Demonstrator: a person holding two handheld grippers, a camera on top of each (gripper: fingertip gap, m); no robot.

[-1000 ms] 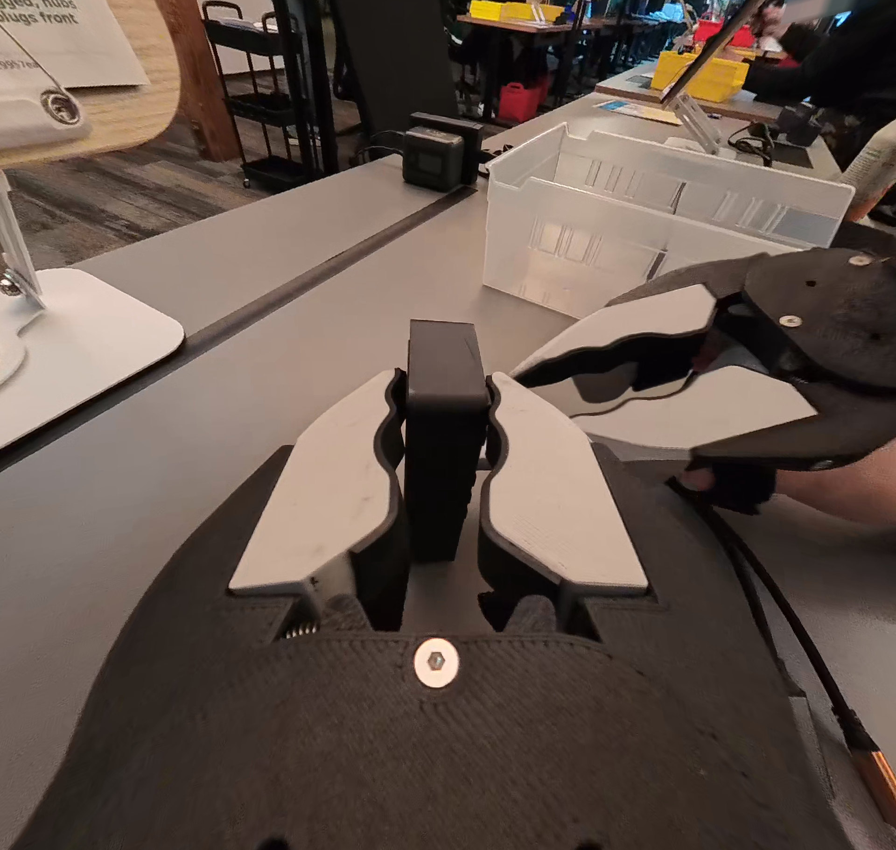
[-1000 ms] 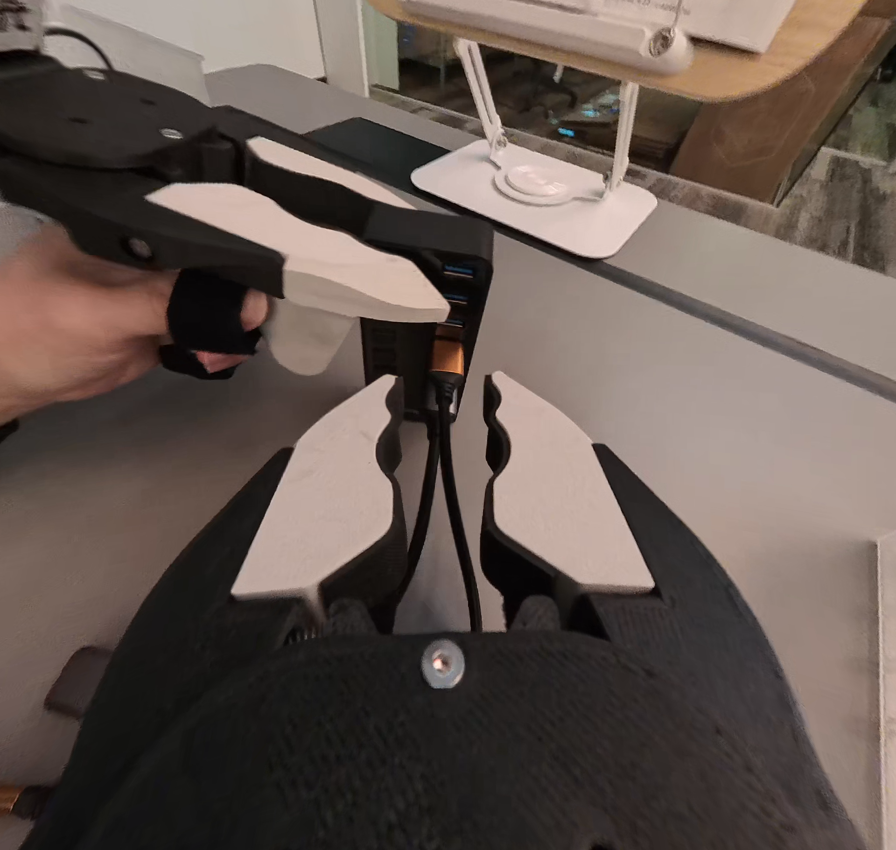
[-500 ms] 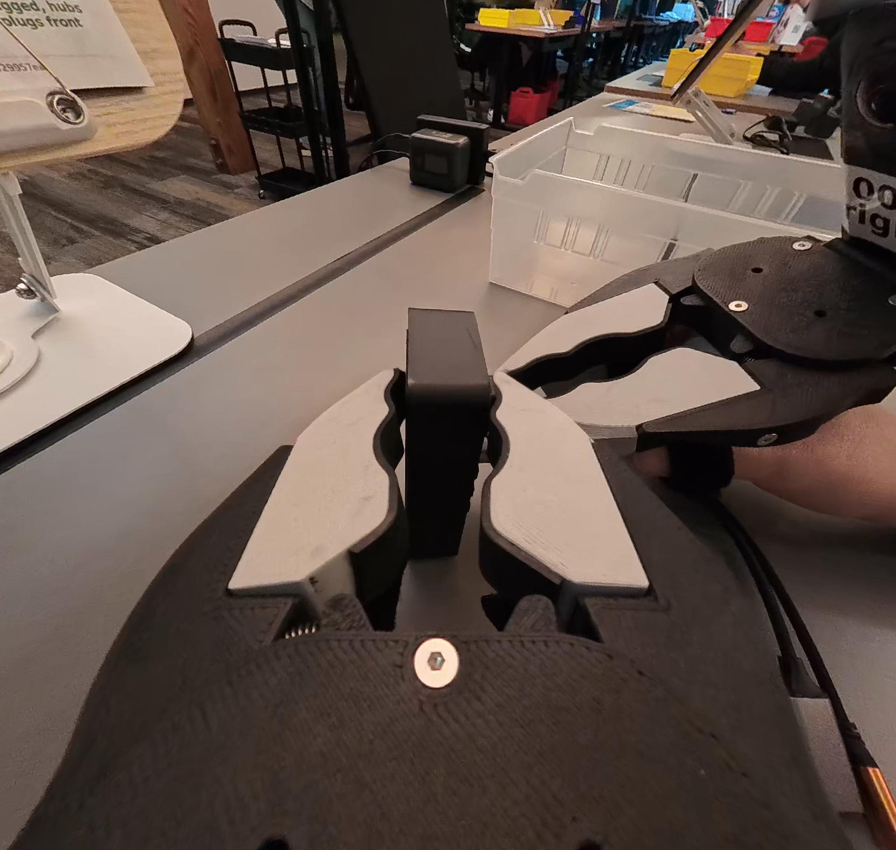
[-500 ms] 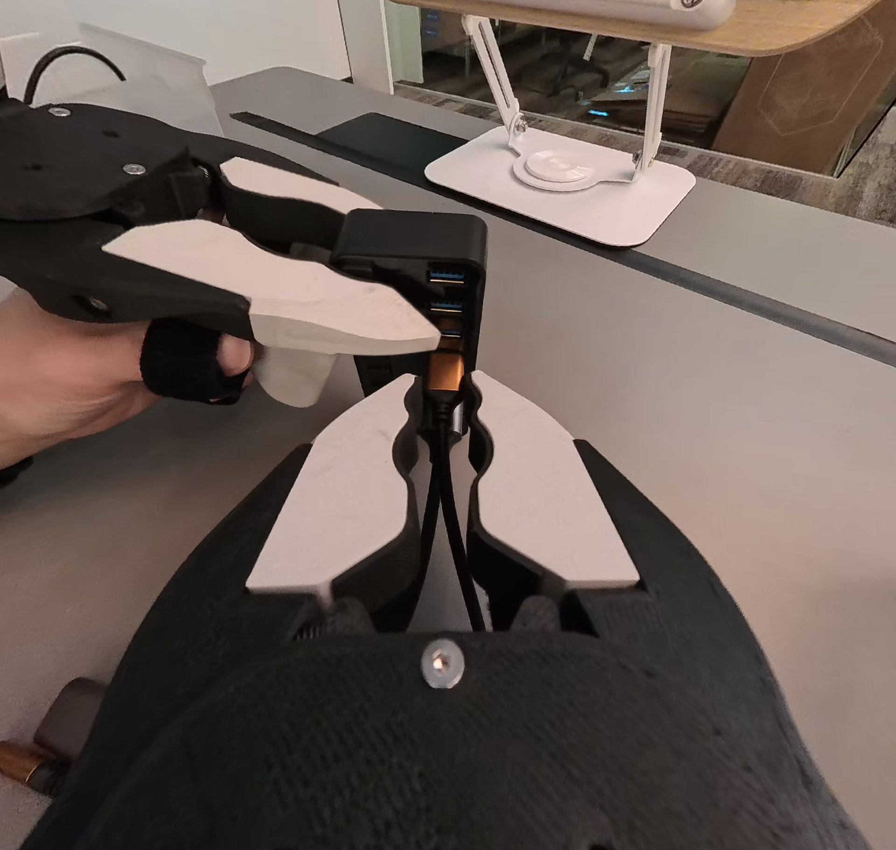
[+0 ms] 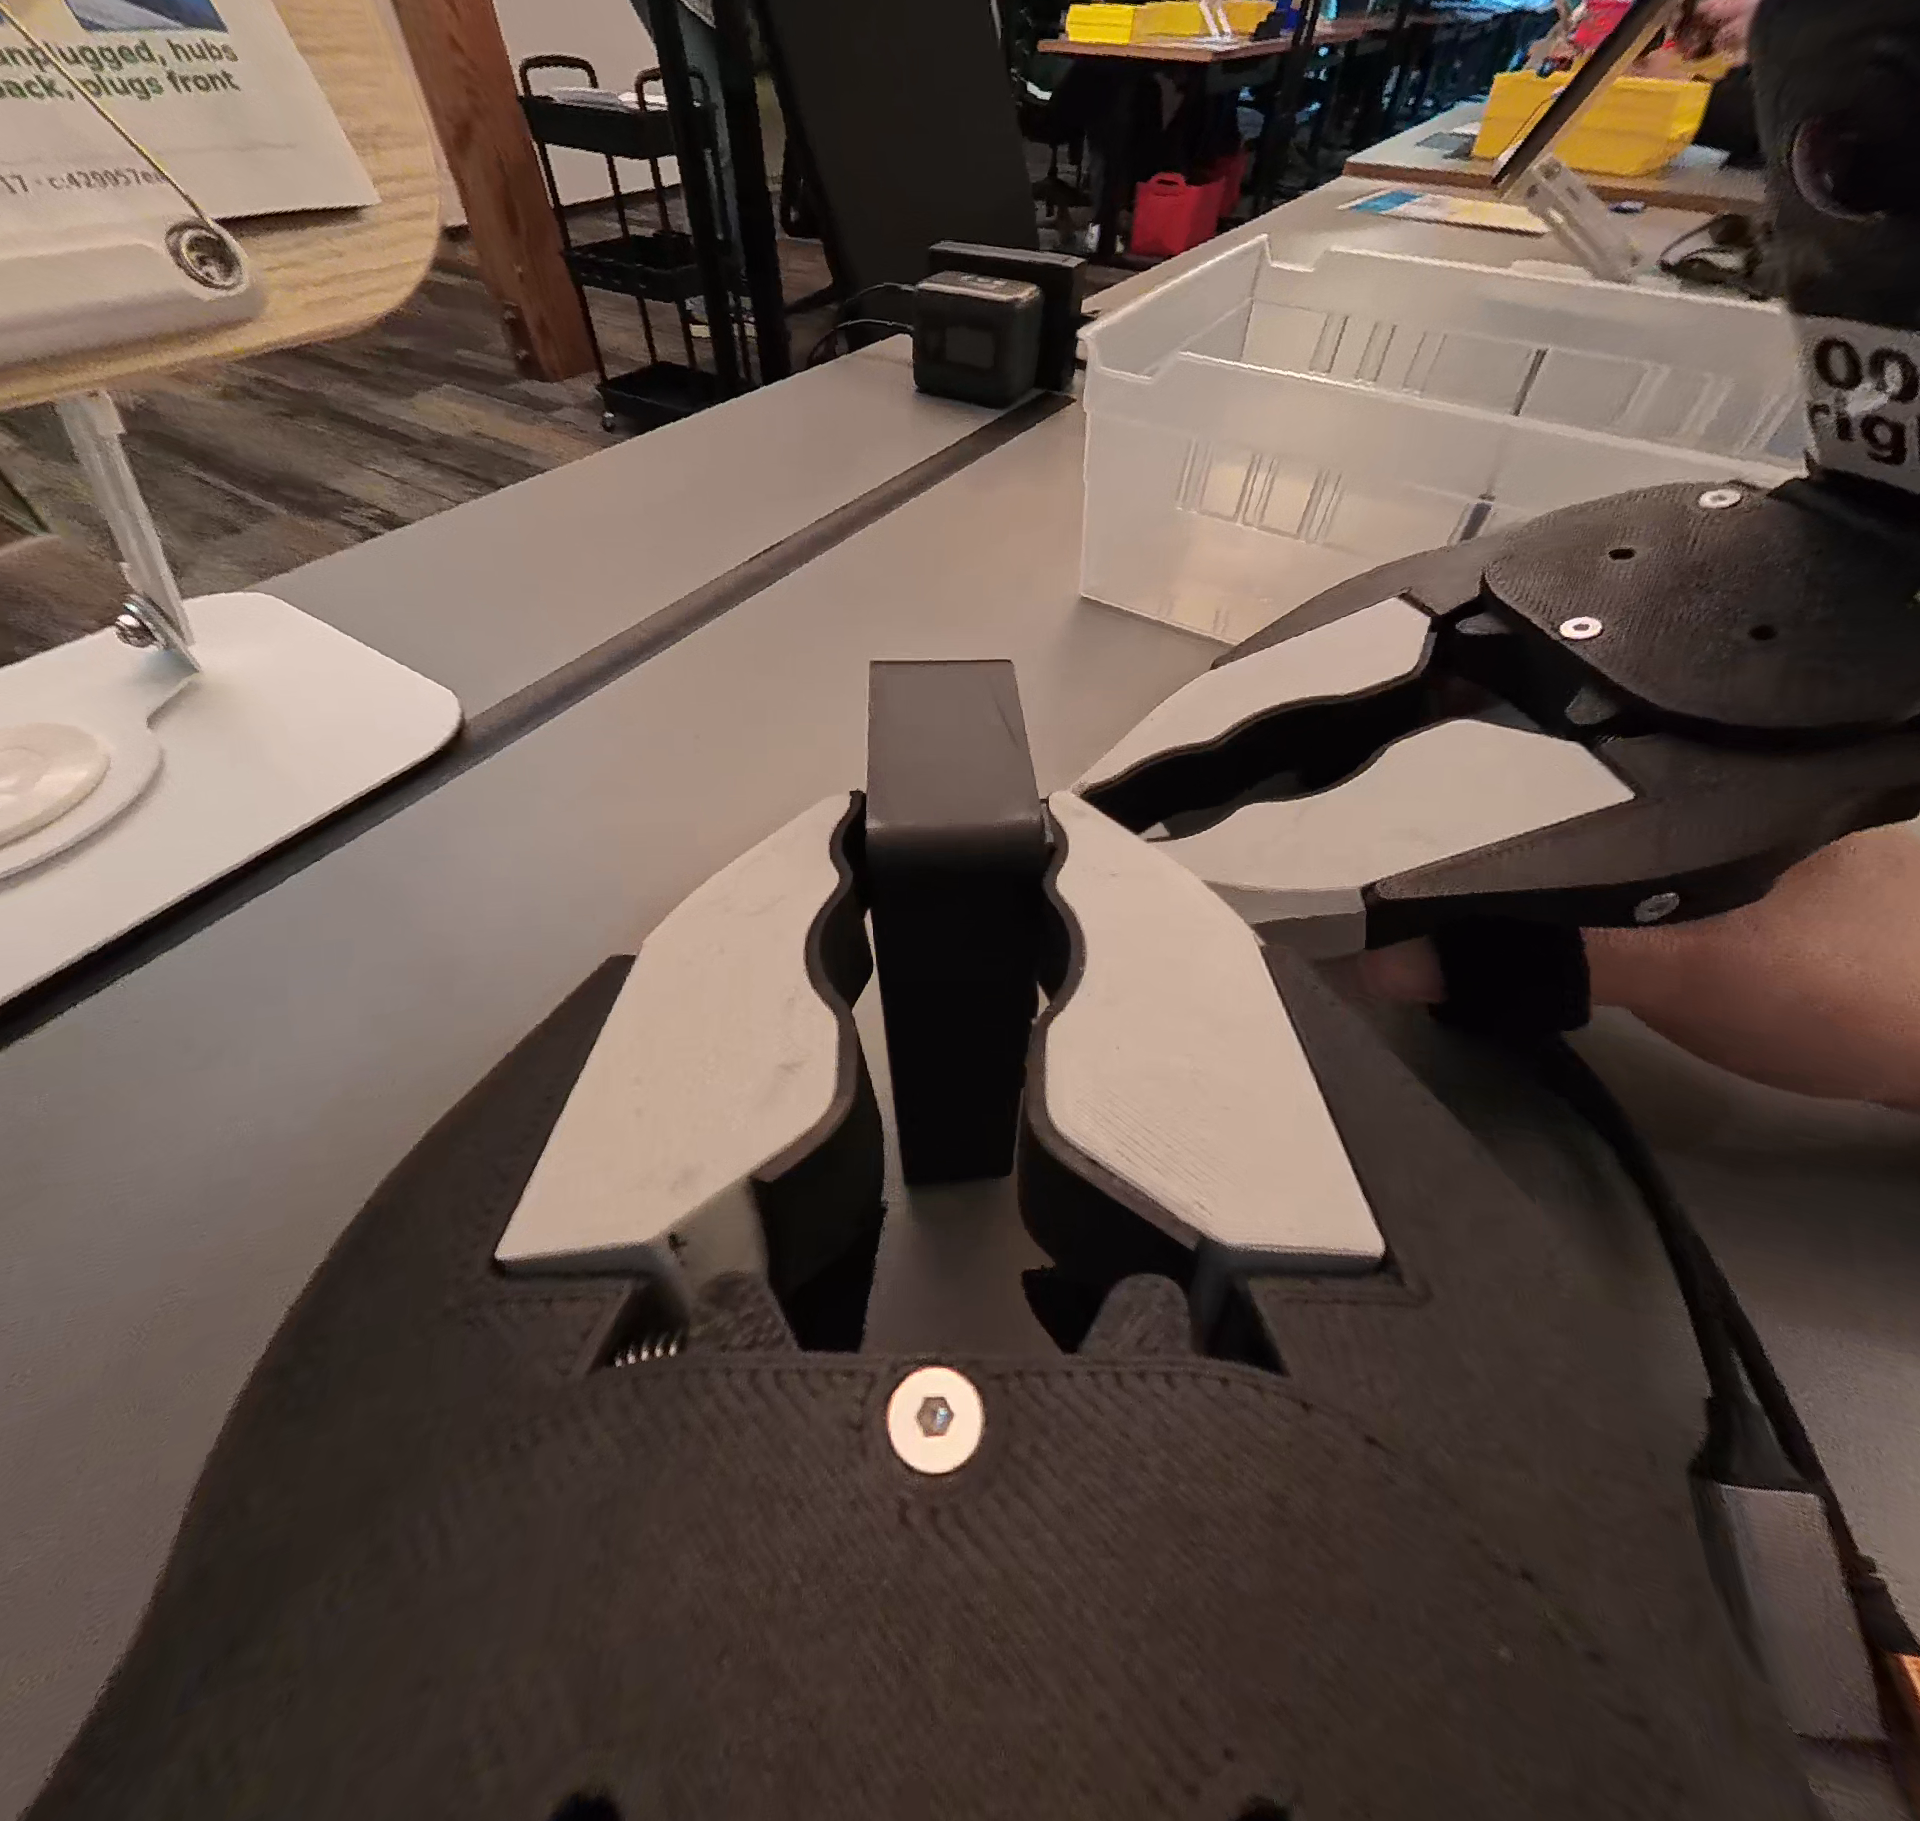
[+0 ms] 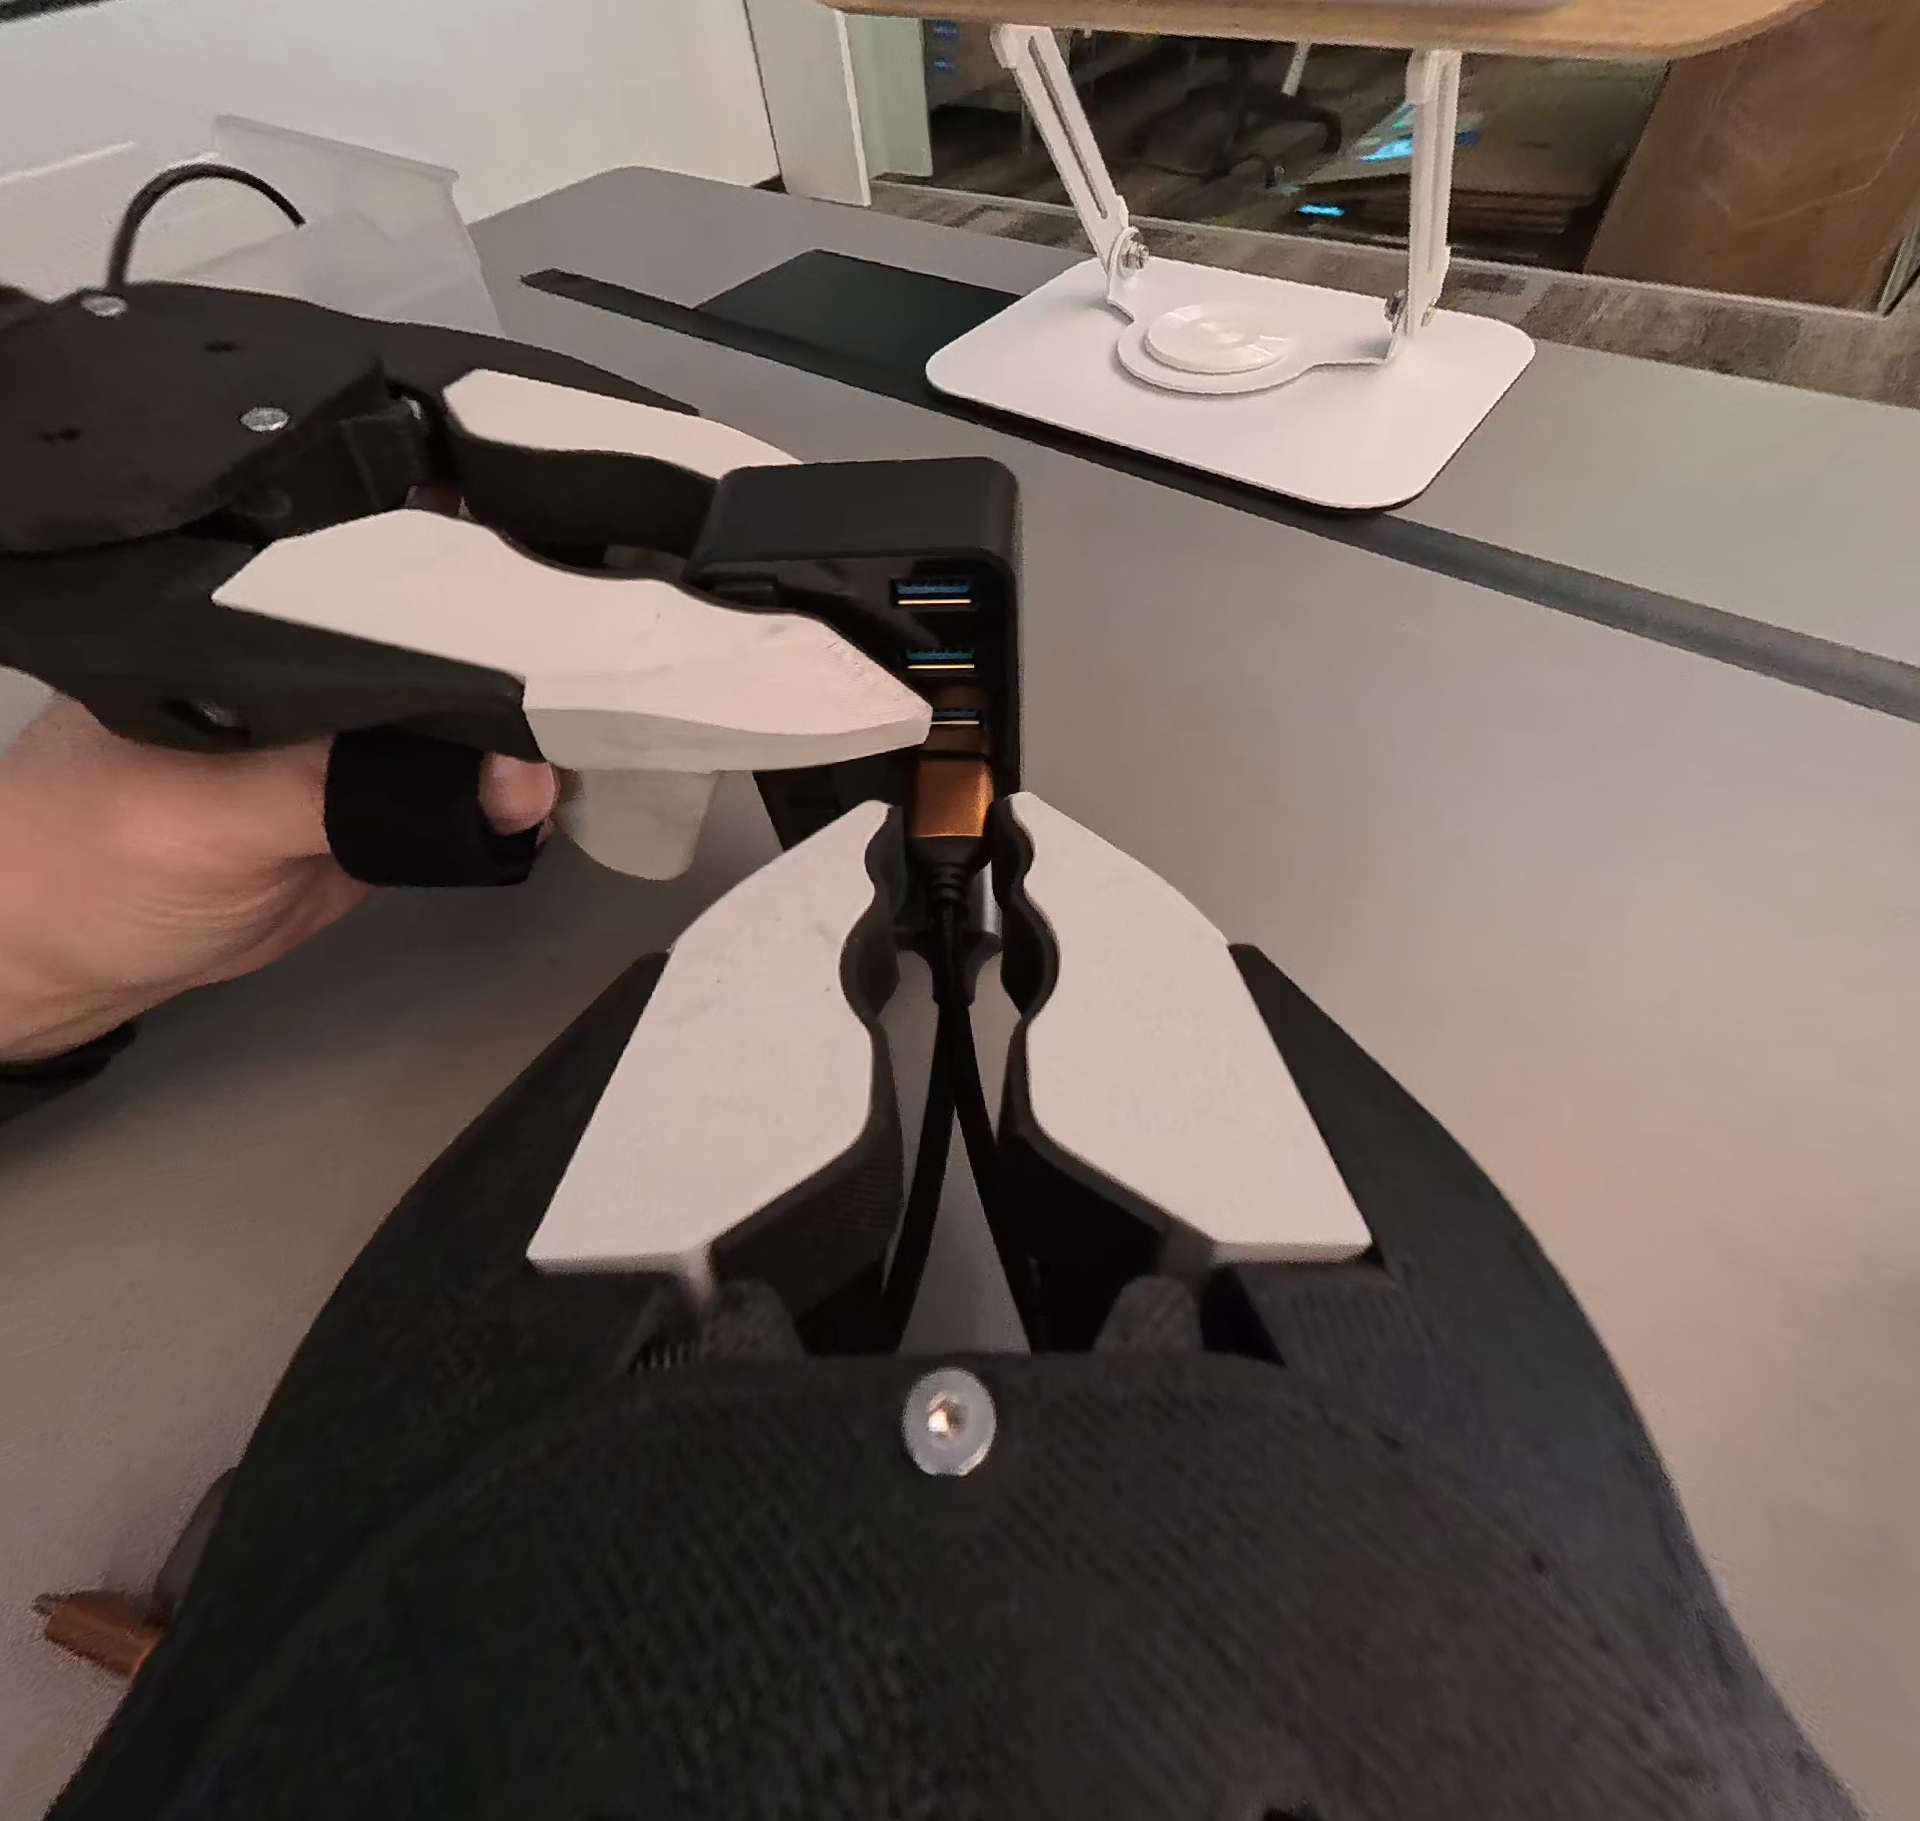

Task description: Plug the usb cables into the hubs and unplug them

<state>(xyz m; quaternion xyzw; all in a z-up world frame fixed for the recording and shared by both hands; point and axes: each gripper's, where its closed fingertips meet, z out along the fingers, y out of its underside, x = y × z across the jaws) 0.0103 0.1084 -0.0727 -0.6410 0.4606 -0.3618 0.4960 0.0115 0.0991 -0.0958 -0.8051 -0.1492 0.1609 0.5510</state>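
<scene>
A black USB hub [image 5: 951,732] stands upright on the grey table, and my left gripper [image 5: 951,815] is shut on its sides. In the right wrist view the hub [image 6: 883,514] shows a column of blue ports. A copper-coloured USB plug [image 6: 948,795] sits in the lowest port. My right gripper [image 6: 948,810] is shut on that plug, with two black cables [image 6: 940,1065] running back between its fingers. In the left wrist view the right gripper [image 5: 1101,795] reaches in from the right, tips against the hub. The plug is hidden there.
A white stand base [image 5: 260,732] [image 6: 1247,389] sits beyond the table seam. A clear plastic bin [image 5: 1403,462] stands at the far right, with a small black device [image 5: 977,337] behind it. Another loose copper plug [image 6: 94,1646] lies near me. The grippers are tip to tip, or close to it. My left tips are roughly 25 centimetres from the white stand base [image 6: 1247,389].
My right gripper moved forward to the hub and closed from open onto the copper plug. My left gripper kept hold of the hub, which stayed in place.
</scene>
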